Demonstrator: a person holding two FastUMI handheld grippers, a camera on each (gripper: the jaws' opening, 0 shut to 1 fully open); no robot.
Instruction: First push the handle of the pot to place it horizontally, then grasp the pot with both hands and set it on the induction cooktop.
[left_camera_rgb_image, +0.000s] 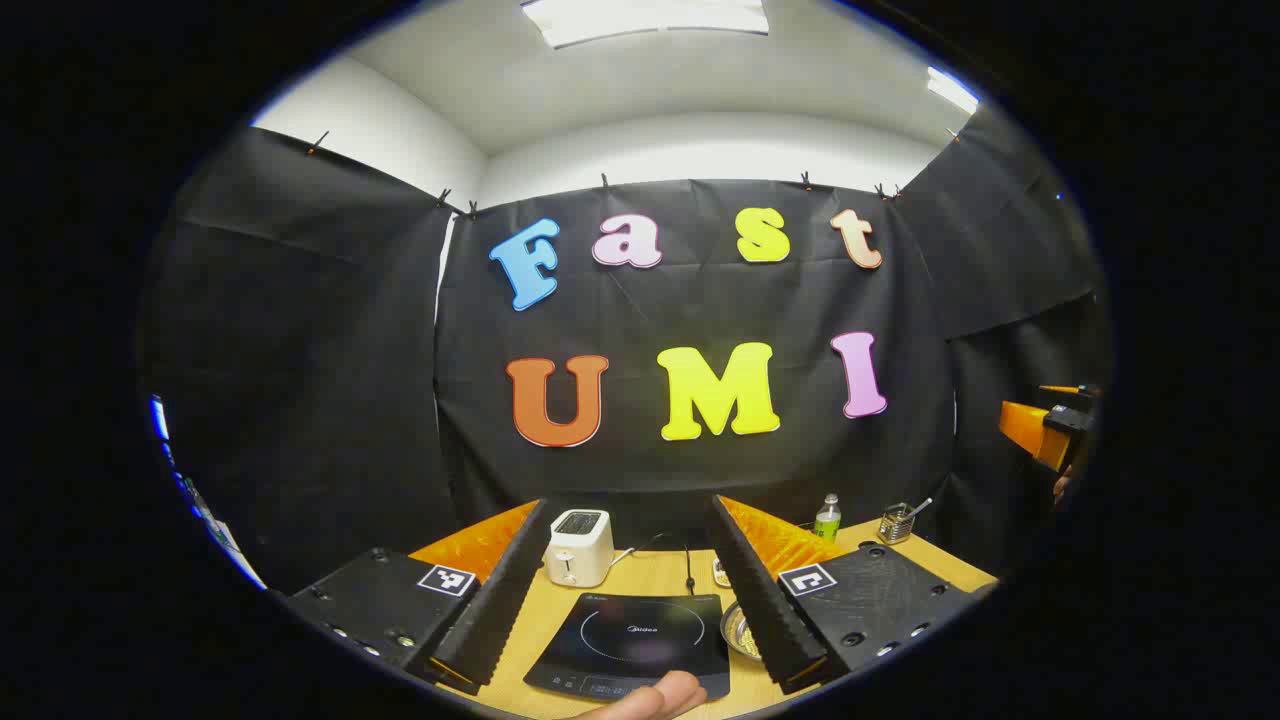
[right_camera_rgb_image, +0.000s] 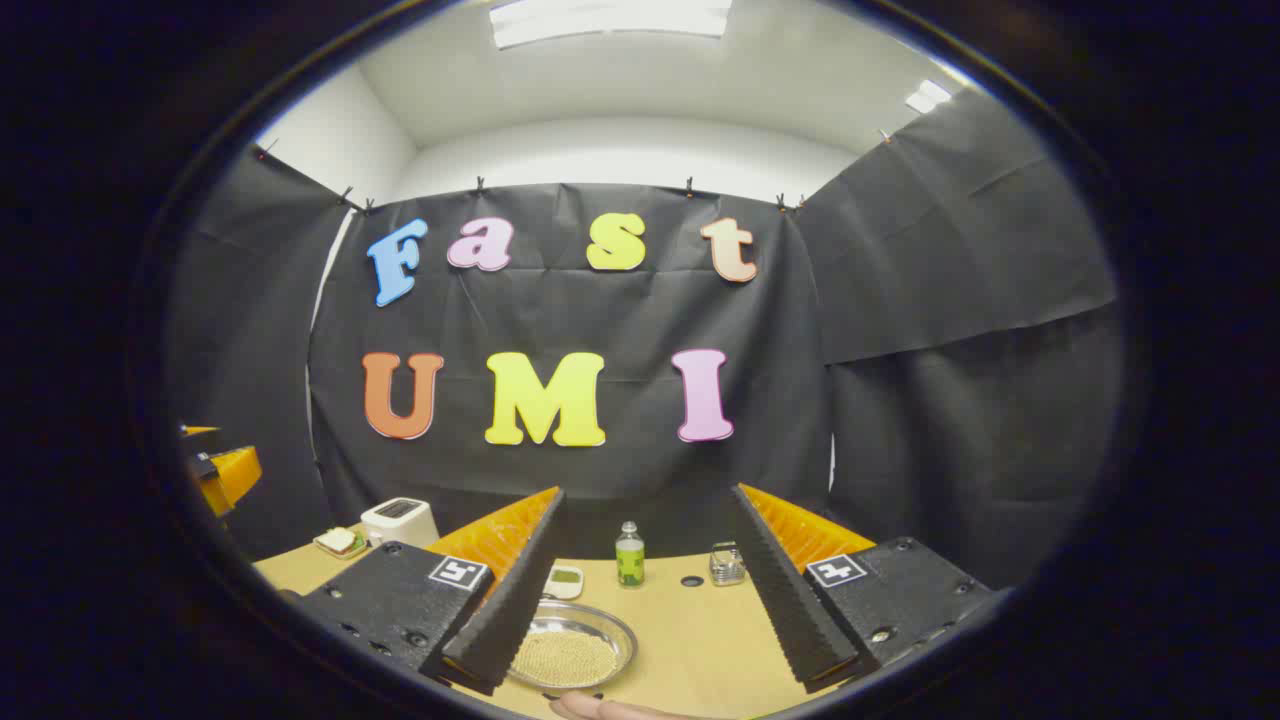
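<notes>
Both the left gripper (left_camera_rgb_image: 628, 600) and right gripper (right_camera_rgb_image: 645, 600) hover wide apart and empty above the table (right_camera_rgb_image: 700, 620), the induction cooktop (left_camera_rgb_image: 632, 645) just ahead of the left gripper; I cannot tell where the pot is.

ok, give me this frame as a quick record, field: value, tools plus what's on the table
left tool: open, nothing between the fingers
right tool: open, nothing between the fingers
induction cooktop: on the table, ahead of the left tool, top bare
toaster: white, behind the cooktop
metal dish: holds fine grains, by the right tool's left finger
green bottle: upright, toward the back wall
metal holder: right of the bottle
table: wooden
</notes>
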